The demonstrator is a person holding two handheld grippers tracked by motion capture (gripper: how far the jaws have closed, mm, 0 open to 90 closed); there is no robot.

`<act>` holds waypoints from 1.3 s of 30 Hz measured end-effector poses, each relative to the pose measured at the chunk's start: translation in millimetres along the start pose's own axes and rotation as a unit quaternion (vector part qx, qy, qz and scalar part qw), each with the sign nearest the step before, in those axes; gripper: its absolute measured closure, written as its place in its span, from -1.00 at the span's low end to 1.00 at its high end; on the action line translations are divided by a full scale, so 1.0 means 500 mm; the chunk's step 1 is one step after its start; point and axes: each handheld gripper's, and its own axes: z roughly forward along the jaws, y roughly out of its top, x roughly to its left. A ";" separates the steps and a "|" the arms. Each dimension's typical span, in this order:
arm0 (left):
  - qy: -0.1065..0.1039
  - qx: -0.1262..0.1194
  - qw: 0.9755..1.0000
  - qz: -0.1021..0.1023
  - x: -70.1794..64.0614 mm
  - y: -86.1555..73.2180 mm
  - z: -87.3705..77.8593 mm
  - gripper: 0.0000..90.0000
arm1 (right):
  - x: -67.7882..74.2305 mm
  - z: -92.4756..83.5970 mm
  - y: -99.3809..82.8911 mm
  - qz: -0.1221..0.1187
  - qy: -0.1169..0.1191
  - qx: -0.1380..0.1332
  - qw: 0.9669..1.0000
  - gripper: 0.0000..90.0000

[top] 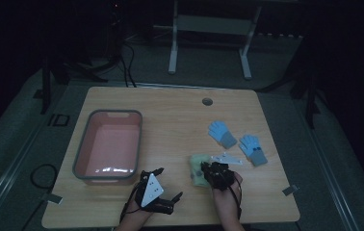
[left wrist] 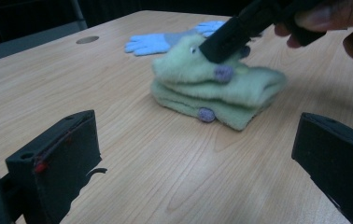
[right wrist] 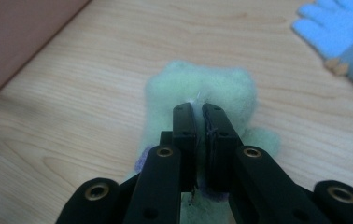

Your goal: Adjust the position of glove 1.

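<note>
A pink tub with a grey rim (top: 84, 144) sits on the left half of the wooden table (top: 170, 115). Two blue gloves with grey cuffs (top: 222, 133) (top: 253, 149) lie side by side, slightly apart, toward the right edge. A white tag (top: 227, 158) lies just before them.

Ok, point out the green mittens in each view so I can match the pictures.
High view: the green mittens lie low and right of centre, under the right gripper.
Left gripper view: upper centre, a folded stack with that gripper's jaws on top.
Right gripper view: centre, just beyond the closed jaws.
Shared landmark: the blue gloves lying beyond them.
</note>
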 end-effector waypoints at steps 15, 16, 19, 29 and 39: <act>-0.013 0.004 0.999 -0.029 0.010 0.001 0.004 -0.97 | -0.004 0.008 -0.006 0.011 0.020 -0.002 1.000 0.66; -0.014 0.004 0.999 -0.032 0.011 0.001 0.004 -0.97 | -0.003 0.004 -0.004 0.004 0.019 -0.004 1.000 0.62; -0.018 0.005 0.999 -0.032 0.011 0.002 0.005 -0.97 | -0.004 -0.005 0.003 -0.010 0.023 -0.005 1.000 0.53; -0.036 0.044 0.998 0.011 0.003 0.010 0.023 -0.97 | -0.053 -0.017 0.034 -0.055 0.093 -0.007 0.994 -0.37; -0.080 0.074 0.992 -0.062 0.008 0.026 0.026 -0.97 | -0.111 -0.017 0.027 -0.096 0.138 -0.023 0.985 -0.67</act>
